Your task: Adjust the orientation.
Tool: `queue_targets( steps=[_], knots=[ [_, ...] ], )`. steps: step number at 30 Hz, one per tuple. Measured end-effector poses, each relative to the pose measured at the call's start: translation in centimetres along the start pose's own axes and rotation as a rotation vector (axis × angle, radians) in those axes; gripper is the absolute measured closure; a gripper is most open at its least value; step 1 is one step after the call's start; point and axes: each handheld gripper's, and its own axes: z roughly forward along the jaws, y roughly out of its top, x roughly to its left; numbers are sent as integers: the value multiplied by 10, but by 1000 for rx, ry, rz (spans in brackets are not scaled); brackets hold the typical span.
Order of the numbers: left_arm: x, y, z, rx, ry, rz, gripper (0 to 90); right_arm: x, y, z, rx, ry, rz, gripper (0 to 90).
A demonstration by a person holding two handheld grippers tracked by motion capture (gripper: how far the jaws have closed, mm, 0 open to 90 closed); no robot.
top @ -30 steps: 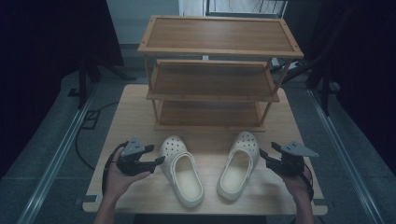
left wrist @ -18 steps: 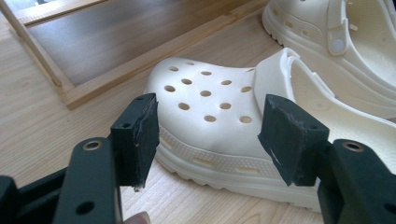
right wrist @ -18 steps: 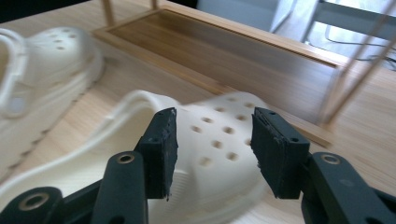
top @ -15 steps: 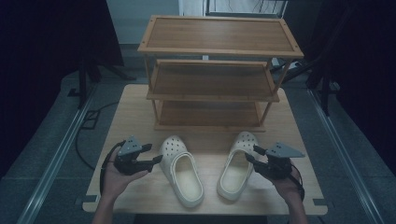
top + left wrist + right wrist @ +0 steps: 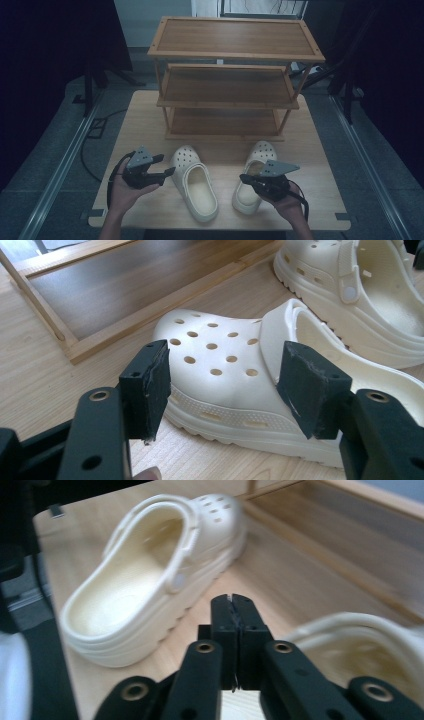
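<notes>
left clog (image 5: 195, 182) | cream, upright | right clog (image 5: 254, 172) | cream, upright, beside

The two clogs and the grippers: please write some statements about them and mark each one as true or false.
1. The right gripper has its jaws pressed together with nothing between them. True.
2. The left gripper is clamped on the left clog. False: its jaws stand open, and the clog lies beyond them, not pinched.
3. Both clogs lie on the table, in front of the shelf. True.
4. The right clog stands on the lowest board of the shelf. False: it lies on the table, like the other one.
5. The clogs are black. False: both are cream-white.
</notes>
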Motion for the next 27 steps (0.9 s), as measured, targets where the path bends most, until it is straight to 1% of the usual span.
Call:
queue_targets(
  steps=[1,2,3,6,7,8,9,10,11,13,15,16,18,20,21,22,23,25,27],
  knots=[
    [-1,0,-1,-4,1,1,377,6,0,8,28,31,-9,900],
    [-1,1,-1,-4,0,1,377,6,0,8,28,31,-9,900],
    [-1,1,-1,-6,0,1,377,8,-1,11,44,38,-19,900],
    [-1,1,0,-2,-3,2,377,19,-2,24,101,80,-50,900],
    [-1,1,0,-1,-4,2,378,24,-3,31,138,111,-60,900],
    [-1,0,1,1,-6,1,378,26,-4,33,149,116,-61,900],
    [-1,0,1,1,-6,1,378,26,-4,33,149,116,-61,900],
    [-1,0,2,2,-8,2,378,28,-5,35,167,125,-69,900],
    [-2,0,2,3,-10,4,378,33,-9,39,195,149,-82,900],
    [-3,1,2,2,-12,6,378,37,-12,40,208,172,-87,900],
    [-3,1,2,2,-13,8,378,39,-14,41,215,179,-90,900],
    [-4,2,2,2,-13,10,378,44,-17,46,235,194,-103,900],
    [-5,2,2,2,-14,12,378,50,-18,50,251,207,-120,900],
    [-5,2,1,2,-14,12,378,51,-18,52,257,210,-128,900],
    [-5,2,2,1,-13,11,378,55,-18,56,267,207,-148,900],
    [-5,2,2,1,-13,11,378,55,-18,56,267,207,-148,900],
    [-5,2,2,1,-13,10,378,55,-18,56,260,212,-137,900],
    [-6,2,4,5,-16,11,378,57,-18,57,262,209,-139,900],
    [-8,2,7,13,-25,20,378,59,-17,58,256,211,-141,900]
  ],
)
